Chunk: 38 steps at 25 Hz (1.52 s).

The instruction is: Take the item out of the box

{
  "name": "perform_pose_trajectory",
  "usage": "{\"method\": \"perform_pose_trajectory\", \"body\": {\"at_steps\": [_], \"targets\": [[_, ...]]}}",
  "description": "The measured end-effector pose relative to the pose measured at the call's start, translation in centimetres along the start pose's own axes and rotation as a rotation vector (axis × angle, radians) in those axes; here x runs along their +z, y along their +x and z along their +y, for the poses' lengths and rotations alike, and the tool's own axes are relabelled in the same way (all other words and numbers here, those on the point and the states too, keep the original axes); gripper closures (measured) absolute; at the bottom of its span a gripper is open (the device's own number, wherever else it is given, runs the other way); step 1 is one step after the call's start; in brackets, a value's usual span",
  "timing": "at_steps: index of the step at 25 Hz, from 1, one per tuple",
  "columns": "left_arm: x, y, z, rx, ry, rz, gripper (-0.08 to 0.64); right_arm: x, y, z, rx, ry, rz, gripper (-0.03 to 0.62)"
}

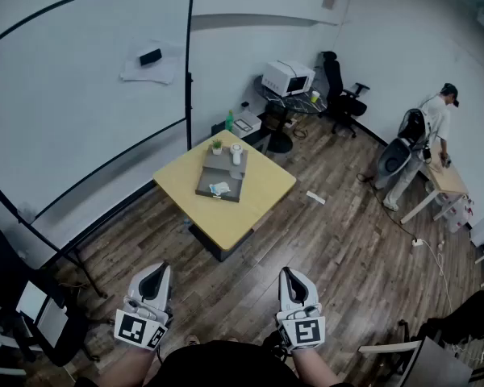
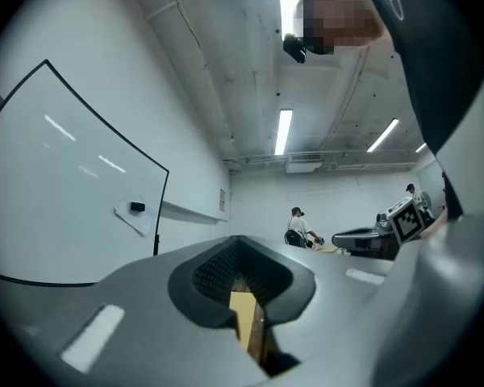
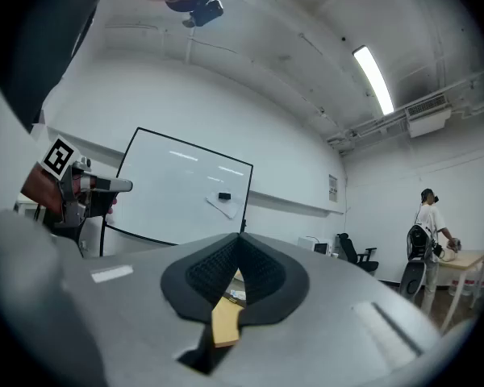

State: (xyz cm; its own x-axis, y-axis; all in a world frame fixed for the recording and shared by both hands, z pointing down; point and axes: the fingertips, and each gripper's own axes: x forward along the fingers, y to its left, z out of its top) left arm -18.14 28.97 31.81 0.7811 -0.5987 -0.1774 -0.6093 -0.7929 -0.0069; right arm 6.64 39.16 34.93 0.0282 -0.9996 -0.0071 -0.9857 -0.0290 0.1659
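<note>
A grey open box lies on a yellow square table in the middle of the room, well ahead of me. A small white and blue item rests inside it. A white cup and a tiny potted plant stand at the box's far end. My left gripper and right gripper are held low near my body, far from the table. Both are shut with nothing in them. In the left gripper view and the right gripper view the jaws meet at the tips.
A large whiteboard on a stand fills the left. A microwave and an office chair stand at the back. A person leans over a small desk at right. Wooden floor lies between me and the table.
</note>
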Motion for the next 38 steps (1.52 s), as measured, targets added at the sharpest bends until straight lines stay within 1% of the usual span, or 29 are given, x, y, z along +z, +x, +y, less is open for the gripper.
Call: {"method": "perform_pose_trajectory", "body": {"at_steps": [4, 7, 9, 11, 15, 17, 18, 19, 20, 22, 24, 29, 33, 38], "targets": [[0.1, -0.1, -0.1, 0.001, 0.003, -0.001, 0.560, -0.4, 0.0, 0.3, 0.003, -0.001, 0.004, 0.586], [-0.1, -0.3, -0.2, 0.003, 0.003, 0.001, 0.560, -0.3, 0.0, 0.5, 0.013, 0.009, -0.017, 0.586], [-0.2, -0.6, -0.2, 0.007, 0.002, 0.004, 0.560, 0.1, -0.1, 1.1, 0.053, 0.040, -0.048, 0.584], [-0.2, -0.7, -0.1, 0.010, 0.001, 0.005, 0.560, 0.1, 0.1, 1.7, 0.093, 0.058, -0.054, 0.584], [-0.2, -0.7, -0.1, 0.014, 0.000, 0.007, 0.560, -0.2, 0.1, 2.0, 0.107, 0.045, -0.042, 0.584], [-0.3, -0.8, -0.1, 0.014, -0.001, 0.009, 0.560, -0.6, 0.1, 2.5, 0.137, 0.033, -0.025, 0.583], [-0.3, -0.8, -0.2, 0.013, -0.001, 0.009, 0.560, -0.8, 0.4, 2.8, 0.159, 0.032, -0.013, 0.565], [-0.4, -0.8, -0.2, 0.011, -0.002, 0.009, 0.560, -0.8, 0.8, 2.9, 0.173, 0.044, -0.004, 0.179], [-0.4, -0.8, -0.3, 0.010, -0.001, 0.008, 0.560, -0.6, 1.1, 2.8, 0.177, 0.064, -0.003, -0.007], [-0.6, -0.7, -0.5, 0.009, 0.000, 0.009, 0.560, 0.0, 1.1, 2.2, 0.172, 0.092, -0.017, -0.006], [-0.9, -0.4, -0.8, 0.015, -0.001, 0.014, 0.560, 0.2, 0.9, 1.4, 0.172, 0.090, -0.027, -0.006], [-1.7, 0.5, -3.1, 0.039, 0.004, 0.037, 0.560, 0.2, 0.1, -1.1, 0.207, 0.096, -0.053, -0.005], [-2.7, 1.5, -4.6, 0.042, 0.023, 0.061, 0.560, -0.4, 0.1, -2.5, 0.221, 0.113, -0.077, -0.005], [-3.5, 2.7, -4.0, 0.075, 0.030, 0.064, 0.560, -1.1, 2.5, -2.9, 0.268, 0.123, -0.091, -0.005]]}}
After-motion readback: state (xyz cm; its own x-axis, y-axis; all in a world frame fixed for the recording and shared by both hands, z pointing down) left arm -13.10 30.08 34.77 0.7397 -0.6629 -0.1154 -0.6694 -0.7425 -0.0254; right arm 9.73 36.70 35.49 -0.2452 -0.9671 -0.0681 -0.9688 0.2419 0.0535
